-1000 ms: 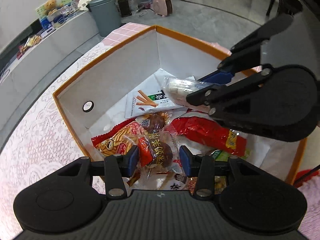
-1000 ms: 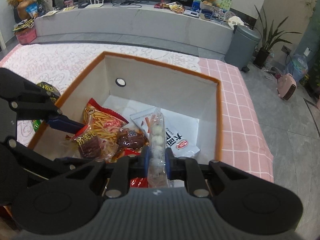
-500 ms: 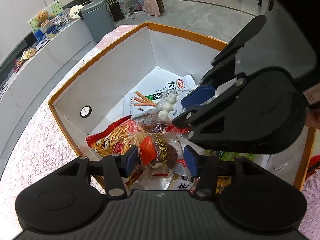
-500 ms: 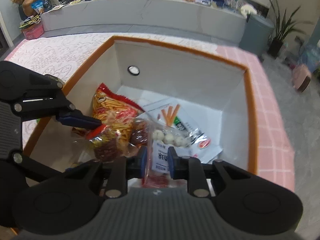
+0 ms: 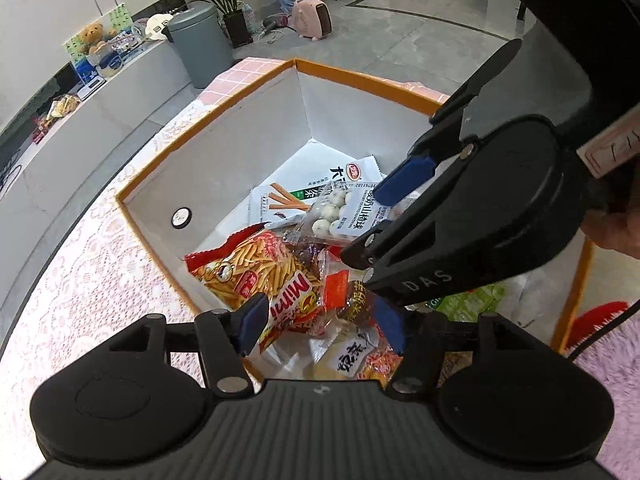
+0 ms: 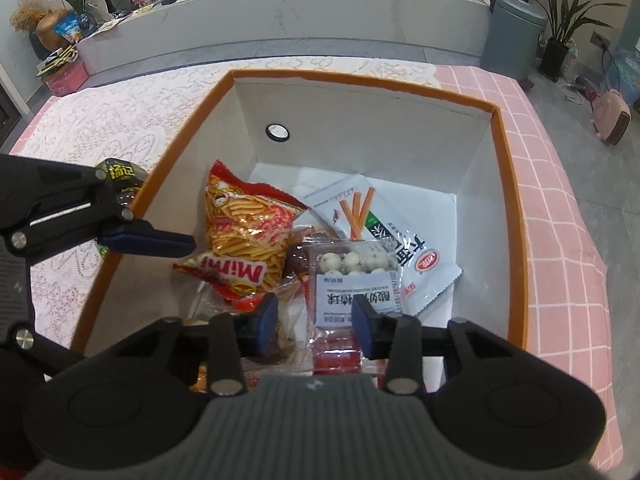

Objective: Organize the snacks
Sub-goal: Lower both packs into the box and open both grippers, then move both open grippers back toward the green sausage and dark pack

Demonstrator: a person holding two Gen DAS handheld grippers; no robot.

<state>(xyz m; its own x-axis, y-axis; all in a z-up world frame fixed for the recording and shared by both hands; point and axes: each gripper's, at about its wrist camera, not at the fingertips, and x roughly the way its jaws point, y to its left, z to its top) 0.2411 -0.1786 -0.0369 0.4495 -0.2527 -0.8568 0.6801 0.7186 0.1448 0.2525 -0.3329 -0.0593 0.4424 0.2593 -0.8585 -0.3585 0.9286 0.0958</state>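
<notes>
- One box (image 6: 516, 200), orange rim and white walls, stands on the counter (image 6: 132, 120), which carries a white lace cloth and a pink checked cloth.
- Snacks counted in the box: one red bag of stick crisps (image 6: 244, 236), one white packet of biscuit sticks (image 6: 384, 236), one clear pack of white balls (image 6: 352, 280), one clear pack with a dark brown snack (image 5: 352, 300); a green wrapper (image 5: 468, 300) and further packs lie underneath, too hidden to count.
- The pack of white balls lies on top of the heap, its far end over the white packet, just beside the crisps.
- Two tongs, both angled down into the box.
- Left tongs (image 5: 320, 322): spread and opening wider; the crisp bag's end and the dark-snack pack lie between the tips, and the tips do not press on them.
- Right tongs (image 6: 316, 322): opening, tips apart; the near end of the ball pack lies between them, with no pinch on it.
- One round hole (image 6: 278, 132) in the far wall of the box.
- One dark snack packet (image 6: 120, 174) lies outside the box on the lace, just beside the left rim, partly behind the left tongs.
- One grey bin (image 6: 514, 36) on the floor beyond the counter.
</notes>
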